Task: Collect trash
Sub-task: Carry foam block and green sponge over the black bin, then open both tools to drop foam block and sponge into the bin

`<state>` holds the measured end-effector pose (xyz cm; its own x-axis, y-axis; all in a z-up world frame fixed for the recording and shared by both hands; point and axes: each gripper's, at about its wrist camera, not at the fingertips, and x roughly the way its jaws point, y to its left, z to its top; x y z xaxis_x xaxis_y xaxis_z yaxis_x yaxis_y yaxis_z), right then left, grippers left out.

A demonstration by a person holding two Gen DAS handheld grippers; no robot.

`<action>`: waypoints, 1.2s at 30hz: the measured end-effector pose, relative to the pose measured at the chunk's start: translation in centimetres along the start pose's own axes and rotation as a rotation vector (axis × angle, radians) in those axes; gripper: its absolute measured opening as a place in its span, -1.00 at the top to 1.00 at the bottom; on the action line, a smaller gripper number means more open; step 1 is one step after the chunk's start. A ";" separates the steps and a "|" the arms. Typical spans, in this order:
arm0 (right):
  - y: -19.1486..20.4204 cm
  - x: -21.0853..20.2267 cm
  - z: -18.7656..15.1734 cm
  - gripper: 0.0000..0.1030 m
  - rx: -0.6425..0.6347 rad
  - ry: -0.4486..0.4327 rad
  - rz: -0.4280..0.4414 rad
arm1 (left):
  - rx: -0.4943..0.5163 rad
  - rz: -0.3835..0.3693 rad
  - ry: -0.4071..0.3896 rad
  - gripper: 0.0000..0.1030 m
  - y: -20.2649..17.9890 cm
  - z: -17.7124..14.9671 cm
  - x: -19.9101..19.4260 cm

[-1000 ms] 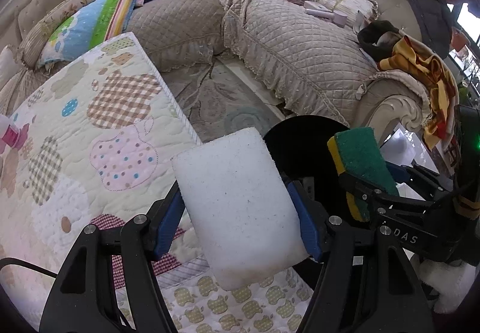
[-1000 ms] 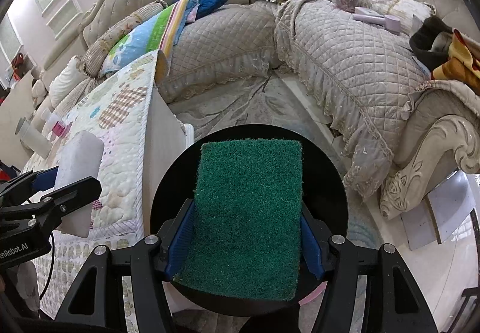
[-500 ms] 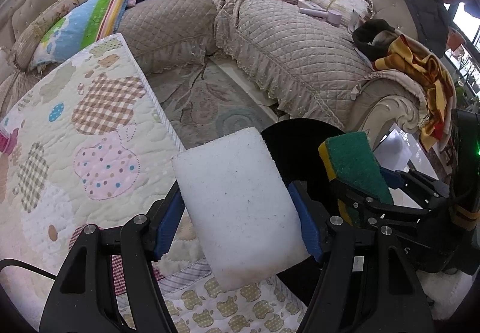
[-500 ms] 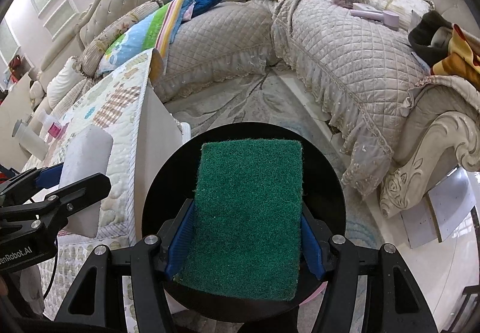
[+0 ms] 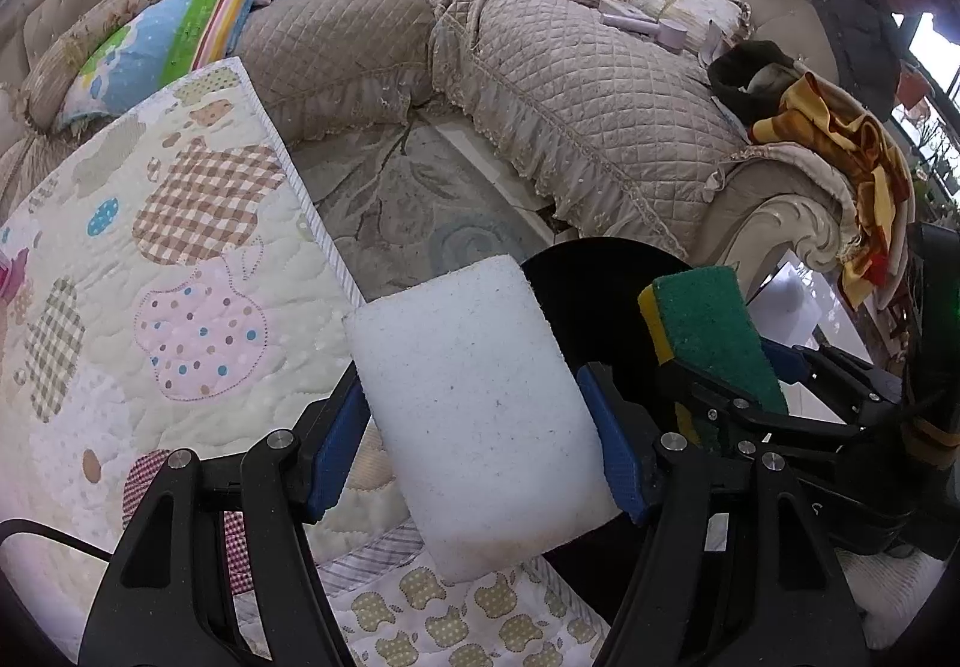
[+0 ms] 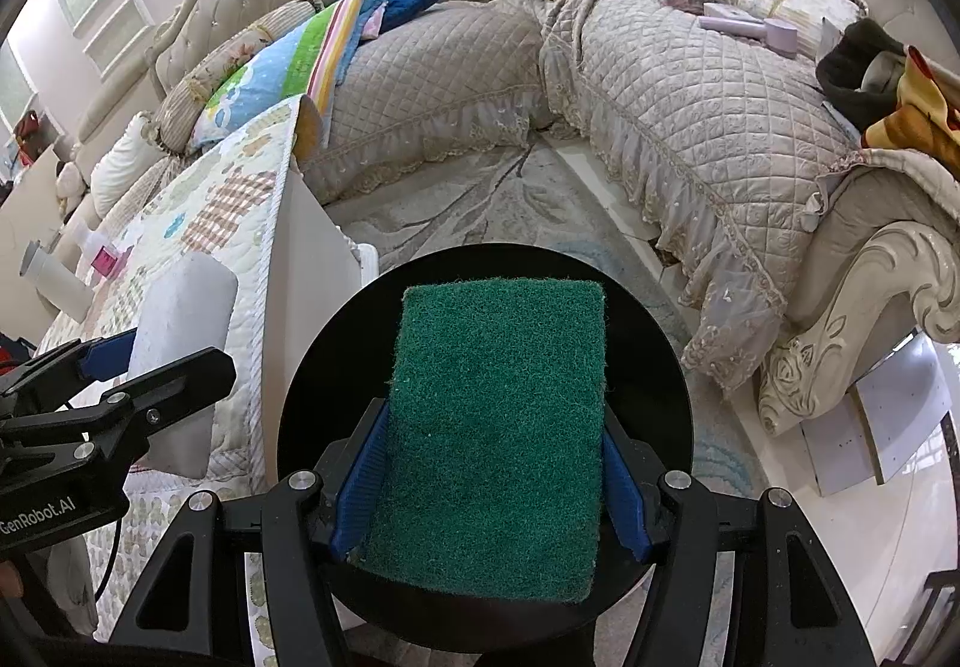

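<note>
Over the black bin (image 6: pixel 648 319), right fingers (image 6: pixel 360 475) grip green scourer (image 6: pixel 498 427); left fingers (image 5: pixel 336 445) grip white sponge (image 5: pixel 474 403).

Left gripper (image 5: pixel 480 427): matte black plastic frame w/ triangular cut-outs in both arms; two fingers w/ blue pads (image 5: pixel 336 445) on inner faces; round silver screws (image 5: pixel 279 439) at the arm joints; thin black cable (image 5: pixel 48 532) looping off lower left side. Seen from the right cam: black body w/ white lettering "GenRobot.AI" (image 6: pixel 36 517), more silver screws along the finger bar.

Right gripper (image 6: pixel 492 463): same build, black frame, blue pads, silver screws at 4 joints. From the left cam: black housing, small green light (image 5: pixel 951 301), yellow-and-black band (image 5: pixel 927 436) on the side.
</note>
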<state>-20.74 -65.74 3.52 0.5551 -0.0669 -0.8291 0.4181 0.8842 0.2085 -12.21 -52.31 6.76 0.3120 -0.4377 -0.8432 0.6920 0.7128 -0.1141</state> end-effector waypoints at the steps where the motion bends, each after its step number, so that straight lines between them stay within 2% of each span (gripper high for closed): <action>1: -0.1 0.0 0.0 -0.21 0.002 0.001 -0.002 | -0.003 -0.004 -0.001 -0.35 0.0 0.1 0.0; 5: -0.5 0.2 0.0 -0.22 0.014 0.002 0.000 | -0.021 -0.038 -0.015 -0.35 0.1 0.2 -0.1; 10: -1.0 0.0 0.1 -0.37 0.037 -0.001 0.004 | -0.048 -0.084 -0.007 -0.37 0.5 0.4 0.0; 15: -0.8 -0.1 0.0 -0.40 0.036 0.002 0.013 | -0.050 -0.112 0.006 -0.37 0.4 0.5 0.0; 24: -0.9 -0.9 -0.5 -0.43 0.047 -0.003 -0.012 | -0.038 -0.181 -0.034 -0.42 0.5 0.7 -0.8; 26: -1.2 -1.0 -0.7 -0.43 0.051 0.001 -0.014 | -0.045 -0.225 -0.017 -0.42 0.6 0.8 -0.9; 28: -1.3 -1.2 -0.9 -0.43 0.050 0.002 -0.018 | -0.058 -0.254 -0.043 -0.43 0.9 0.9 -1.6; 31: -1.5 -1.4 -1.0 -0.43 0.054 0.000 -0.017 | -0.029 -0.238 -0.055 -0.44 0.7 1.2 -1.6; 34: -1.5 -1.5 -1.1 -0.43 0.051 -0.003 -0.018 | -0.021 -0.265 -0.043 -0.44 0.7 1.1 -1.3; 36: -1.6 -1.6 -1.3 -0.44 0.050 -0.006 -0.017 | -0.008 -0.229 -0.035 -0.44 0.5 0.9 -1.0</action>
<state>-23.20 -66.45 3.87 0.5519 -0.0843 -0.8296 0.4627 0.8587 0.2205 -11.54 -51.98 8.05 0.1700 -0.6072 -0.7761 0.7421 0.5971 -0.3046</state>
